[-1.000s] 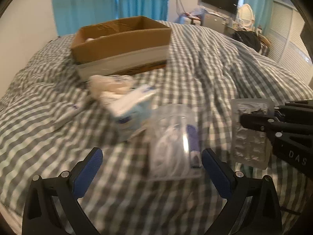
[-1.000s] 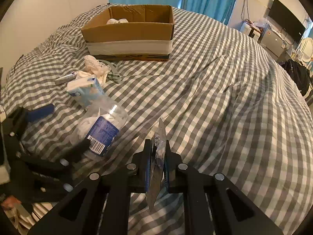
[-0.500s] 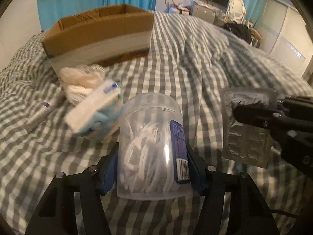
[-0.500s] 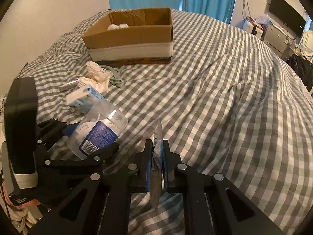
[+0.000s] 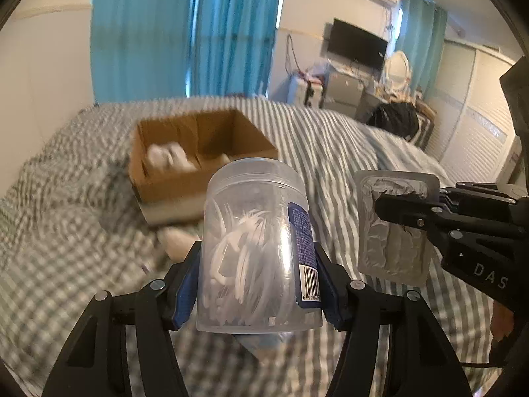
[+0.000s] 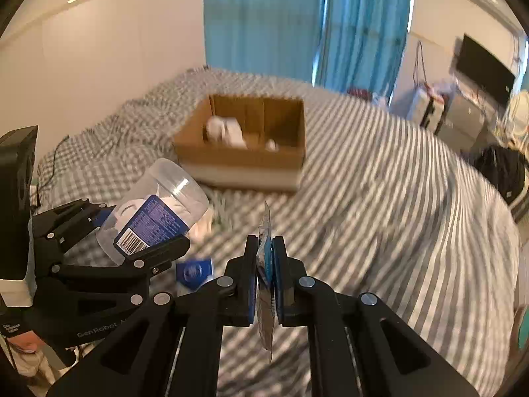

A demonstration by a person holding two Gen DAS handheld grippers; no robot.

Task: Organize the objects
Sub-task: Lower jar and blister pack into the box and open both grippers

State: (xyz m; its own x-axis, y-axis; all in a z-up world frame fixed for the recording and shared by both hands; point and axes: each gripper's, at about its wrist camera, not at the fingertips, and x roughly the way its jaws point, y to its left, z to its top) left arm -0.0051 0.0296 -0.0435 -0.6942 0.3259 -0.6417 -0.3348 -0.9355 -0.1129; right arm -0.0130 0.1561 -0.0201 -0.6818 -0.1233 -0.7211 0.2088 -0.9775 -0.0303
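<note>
Two items are now in your grip and both are off the bed. The jar (image 5: 258,248) sits between the blue pads (image 5: 185,297) of the left gripper (image 5: 256,289), whose jaws are closed on its clear wall near the base; one second ago the jar lay on the bedspread (image 5: 66,248) between open jaws, and half a second ago the jaws had only just closed on it. It is now lifted and tilted, open end forward, pointing toward the box (image 5: 198,162). The white contents and the blue label with its barcode remain visible through the wall.

The blister pack (image 6: 266,264) stays clamped edge-on in the right gripper (image 6: 264,274), jaws shut flat on it, as in both earlier views. From the left wrist view the pack (image 5: 393,225) hangs just beside the jar, apart from it.

Both views now face the box, which holds some white items in its left compartment. The background is blurred, so both grippers appear to be in transit. A tissue packet (image 6: 195,273) and white cloth lie on the bedspread below the jar.

Judgement: pickup is complete for both items; the carry to the box is in progress. Keep the jar level enough that its contents do not slide out if the end is uncapped; the pictures do not settle that.
</note>
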